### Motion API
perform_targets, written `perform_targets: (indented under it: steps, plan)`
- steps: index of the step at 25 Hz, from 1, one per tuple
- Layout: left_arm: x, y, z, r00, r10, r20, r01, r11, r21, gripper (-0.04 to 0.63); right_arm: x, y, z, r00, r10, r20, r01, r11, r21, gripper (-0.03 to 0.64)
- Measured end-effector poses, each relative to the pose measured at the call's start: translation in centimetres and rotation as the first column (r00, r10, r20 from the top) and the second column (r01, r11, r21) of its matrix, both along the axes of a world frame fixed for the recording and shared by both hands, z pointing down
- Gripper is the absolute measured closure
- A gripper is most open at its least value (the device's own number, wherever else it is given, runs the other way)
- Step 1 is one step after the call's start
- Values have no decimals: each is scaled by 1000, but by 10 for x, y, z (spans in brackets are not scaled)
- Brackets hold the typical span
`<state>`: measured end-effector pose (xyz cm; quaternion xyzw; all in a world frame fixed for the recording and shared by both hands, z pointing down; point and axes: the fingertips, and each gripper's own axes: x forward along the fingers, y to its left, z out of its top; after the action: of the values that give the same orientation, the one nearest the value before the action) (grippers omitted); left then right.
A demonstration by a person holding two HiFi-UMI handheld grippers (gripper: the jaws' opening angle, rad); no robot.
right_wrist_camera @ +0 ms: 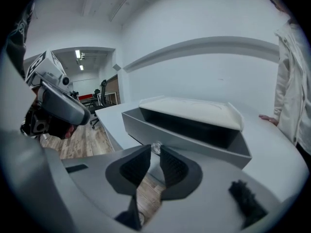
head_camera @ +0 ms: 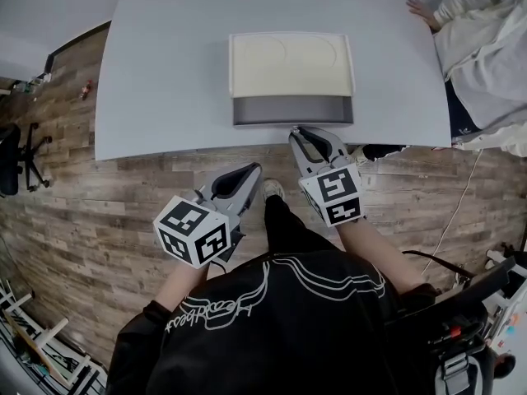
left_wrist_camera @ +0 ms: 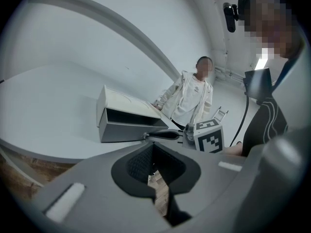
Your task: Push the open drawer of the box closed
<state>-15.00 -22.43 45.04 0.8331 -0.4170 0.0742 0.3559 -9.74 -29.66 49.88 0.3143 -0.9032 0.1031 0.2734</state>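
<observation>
The box (head_camera: 290, 64) with a cream top sits on the white table (head_camera: 165, 72). Its grey drawer (head_camera: 292, 110) stands pulled out toward me, close to the table's near edge. My right gripper (head_camera: 297, 132) is shut and empty, with its tips just in front of the drawer's front panel. In the right gripper view the jaws (right_wrist_camera: 155, 154) point at a small silver knob (right_wrist_camera: 155, 147) on the drawer front (right_wrist_camera: 194, 142). My left gripper (head_camera: 250, 169), also shut and empty, hangs lower left over the floor, off the table. It looks at the drawer (left_wrist_camera: 129, 130) from the side.
A person in a white jacket (head_camera: 482, 48) stands at the table's far right corner with a hand (head_camera: 422, 11) on the top. An office chair (head_camera: 20, 159) stands on the wood floor at the left. My legs are under the near table edge.
</observation>
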Motion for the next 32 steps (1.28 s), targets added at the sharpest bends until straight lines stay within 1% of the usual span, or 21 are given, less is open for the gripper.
perform_targets:
  steps: [3,7,14,18,23,28,32]
  plan:
    - [-2,-6,2,1000,4,-1,-4,1000,-5,589,-3,-10,0,1000,-5,-13,5,1000,-12,552]
    - [-5,-13,4,1000,6,-3,-6,1000,-7,589,-6,-23,0,1000,-1,0,1,999,-48,552]
    - [-7,-25,6,1000,4,-4,-4,1000,-12,589,-8,-43,-1,1000,-2,-12,2,998,-60,552]
    - [-7,-28,9,1000,4,-9,-4,1000,-20,589,-6,-49,0,1000,9,5,-9,997,-74,551]
    - [-16,-29,9,1000,-2,-3,1,1000,-20,589,-15,-54,1,1000,0,16,2,996,-86,551]
    - [-17,-20,5,1000,2,-1,-2,1000,-9,589,-15,-51,0,1000,3,13,-2,998,-59,551]
    - [-8,-10,-2,1000,21,0,-21,1000,1,589,-6,-37,-11,999,1,43,0,1000,-29,551]
